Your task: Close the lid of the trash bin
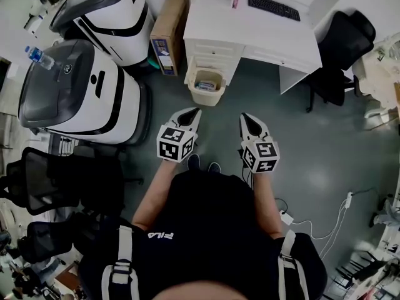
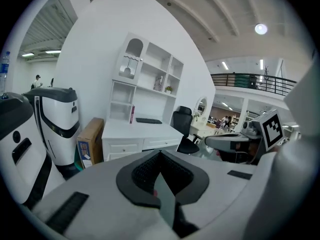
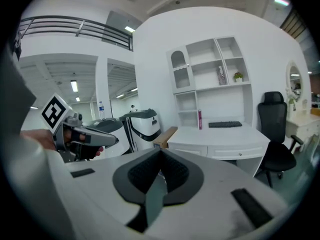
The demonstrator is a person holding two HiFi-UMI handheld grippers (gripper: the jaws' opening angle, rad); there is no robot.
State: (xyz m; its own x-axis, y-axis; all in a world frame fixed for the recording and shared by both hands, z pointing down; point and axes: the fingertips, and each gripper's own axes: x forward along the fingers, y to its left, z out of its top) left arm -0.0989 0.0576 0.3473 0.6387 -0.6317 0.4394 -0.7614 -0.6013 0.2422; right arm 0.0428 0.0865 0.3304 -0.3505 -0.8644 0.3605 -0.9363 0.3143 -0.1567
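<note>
Standing on a grey floor [image 1: 325,155], a person holds two claws out ahead at waist level, both tipped a little downward. At far left are black mesh chairs [image 1: 44,180]. Beside them stand two white machines with dark tops [image 1: 75,95], and a water bottle [image 1: 39,56] lies on the nearer one. A cardboard box [image 1: 169,24] stands on end between the farther machine and a white table [image 1: 250,33].

The left claw [image 1: 195,111] has its jaws pressed together with nothing between them. The trash bin [image 1: 206,99], small and beige, sits on the floor against the table's drawer front, just right of the box. Its top is open and some contents show inside. It lies ahead of both claws and well apart from them.

The right claw [image 1: 244,116] also has its jaws together and holds nothing. A black keyboard [image 1: 273,7] rests on the table, and a black office chair [image 1: 344,49] stands at its right end. A white power strip [image 1: 349,199] with its cable lies on the floor at far right.
</note>
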